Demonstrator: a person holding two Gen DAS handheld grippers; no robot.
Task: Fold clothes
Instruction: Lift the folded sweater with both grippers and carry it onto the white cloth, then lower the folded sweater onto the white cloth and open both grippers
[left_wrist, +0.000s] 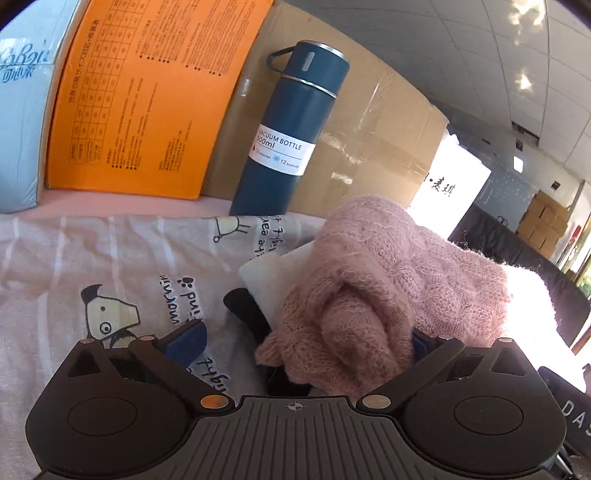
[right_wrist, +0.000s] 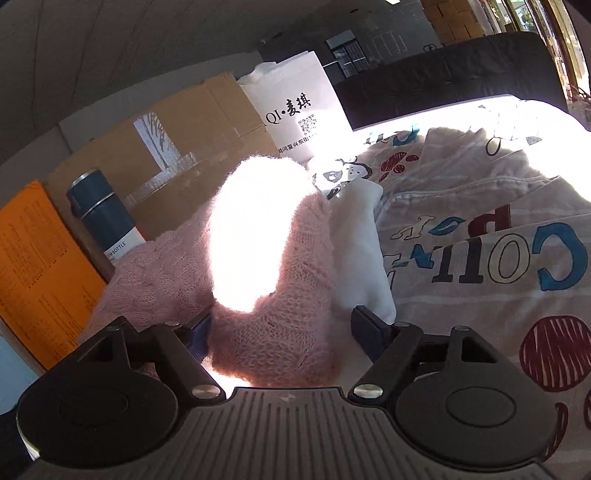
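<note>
A big bed sheet (left_wrist: 92, 258) with cartoon animals and letters covers the bed, and a brown cardboard box (left_wrist: 369, 129) stands at the back with an orange box (left_wrist: 140, 92) and a tall blue bottle (left_wrist: 291, 129) in front of it. On the sheet lies the pink fluffy sweater (left_wrist: 388, 266), bunched into a thick roll with a white cloth (left_wrist: 269, 273) poking out under it. The roll's long side runs across the bed, from near the left hand-held gripper (left_wrist: 306, 343) over to the right hand-held gripper (right_wrist: 280, 332). In each wrist view, one rounded end of it points back toward the camera. Both hand-held grippers have their jaws spread open. The pink wool sits between the fingers, but the pads do not squeeze it. This looks like the letting-go step after a fold. Next, the person would probably need to back both grippers away gently so the wool does not snag, then check that the bundle stays neat.
</note>
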